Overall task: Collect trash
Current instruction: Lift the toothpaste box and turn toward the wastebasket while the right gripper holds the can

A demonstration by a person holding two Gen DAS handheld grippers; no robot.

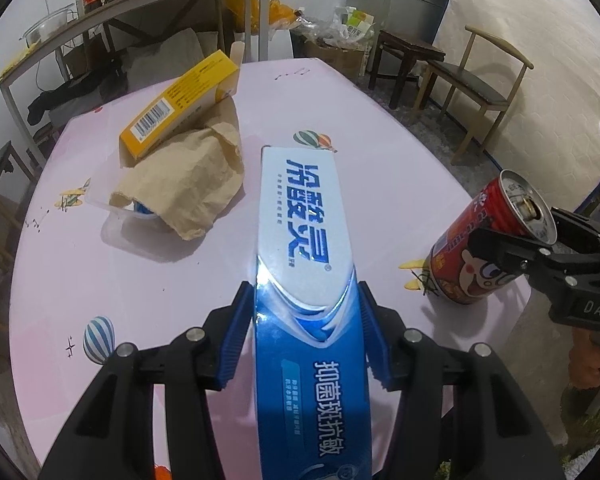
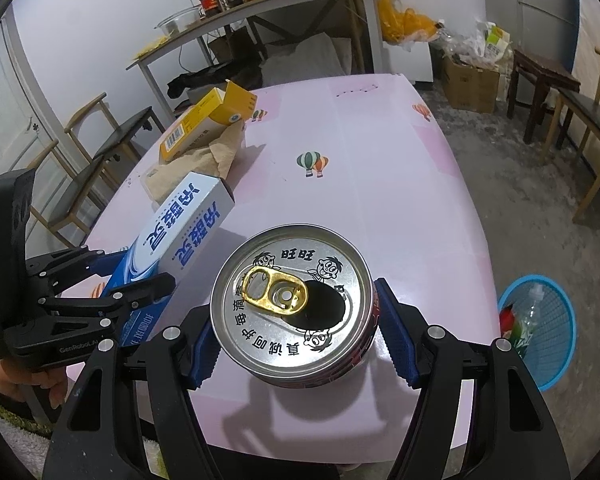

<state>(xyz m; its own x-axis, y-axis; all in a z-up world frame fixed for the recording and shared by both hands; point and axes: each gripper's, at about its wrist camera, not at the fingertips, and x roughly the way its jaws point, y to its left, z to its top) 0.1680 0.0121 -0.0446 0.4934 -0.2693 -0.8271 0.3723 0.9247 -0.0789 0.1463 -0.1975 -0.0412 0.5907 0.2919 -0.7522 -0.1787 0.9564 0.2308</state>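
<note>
L gripper (image 1: 304, 332) clamped on toothpaste box (image 1: 304, 248); R gripper (image 2: 296, 332) clamped on red can (image 2: 292, 304), tilted over table (image 2: 380, 160). Basket (image 2: 540, 320) on floor.

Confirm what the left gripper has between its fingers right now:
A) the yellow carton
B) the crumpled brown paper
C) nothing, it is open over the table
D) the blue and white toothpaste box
D: the left gripper has its blue pads pressed on both sides of the toothpaste box, while the yellow carton and the brown paper lie on the pink table beyond it.
</note>
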